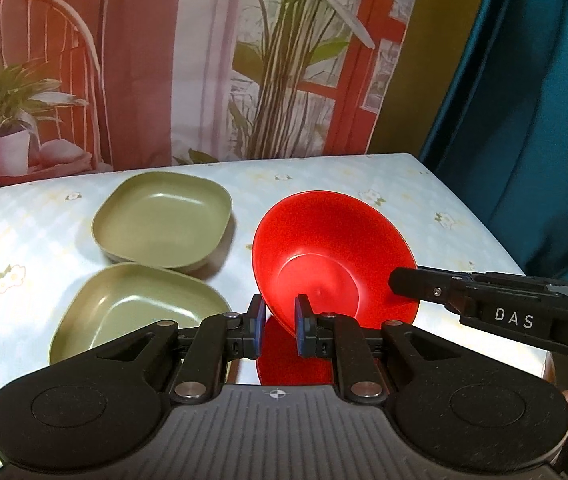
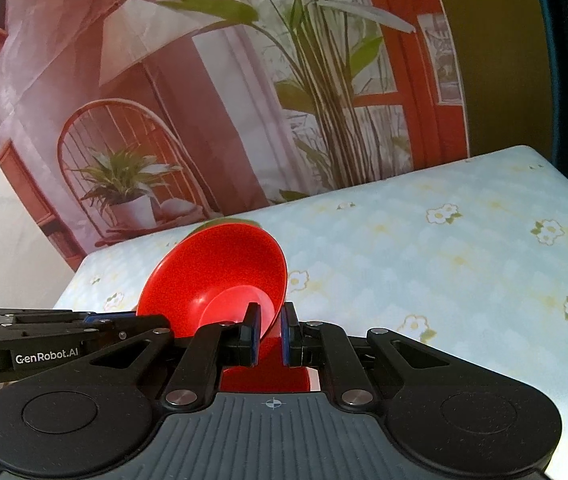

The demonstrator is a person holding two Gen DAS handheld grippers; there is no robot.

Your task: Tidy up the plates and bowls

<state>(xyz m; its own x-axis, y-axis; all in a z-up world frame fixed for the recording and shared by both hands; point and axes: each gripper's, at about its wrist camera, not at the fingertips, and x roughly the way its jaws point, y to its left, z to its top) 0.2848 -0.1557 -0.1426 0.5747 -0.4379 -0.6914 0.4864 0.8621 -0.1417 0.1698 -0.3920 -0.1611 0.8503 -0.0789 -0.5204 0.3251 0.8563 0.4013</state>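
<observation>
Left hand-held gripper (image 1: 278, 322), black, two-fingered, blue-padded: clamped on the near rim of a red round plastic bowl (image 1: 334, 256), which is held tilted, its inside turned toward the left camera, and lifted clear of the table (image 1: 424, 184), a surface covered in pale blue cloth printed with small white flowers. Right hand-held gripper (image 2: 270, 330), same make: likewise clamped on the rim of the same bowl, at the opposite side; in the left wrist view its finger is seen reaching in from the right onto the bowl's edge. The two-sided hold is judged to be kept so that the shallow, smooth bowl does not swing or slip while carried. A second patch of red is seen below the jaws in both views; whether it is a second red bowl or a reflection cannot be told. Two olive-green square plastic dishes with rounded corners, far dish (image 1: 164, 218) and near dish (image 1: 132, 312), are set on the table to the left of the bowl, just beside each other, upright and empty; whether they touch cannot be told. A printed backdrop (image 1: 204, 60) showing plants and a chair is hung behind the table.
</observation>
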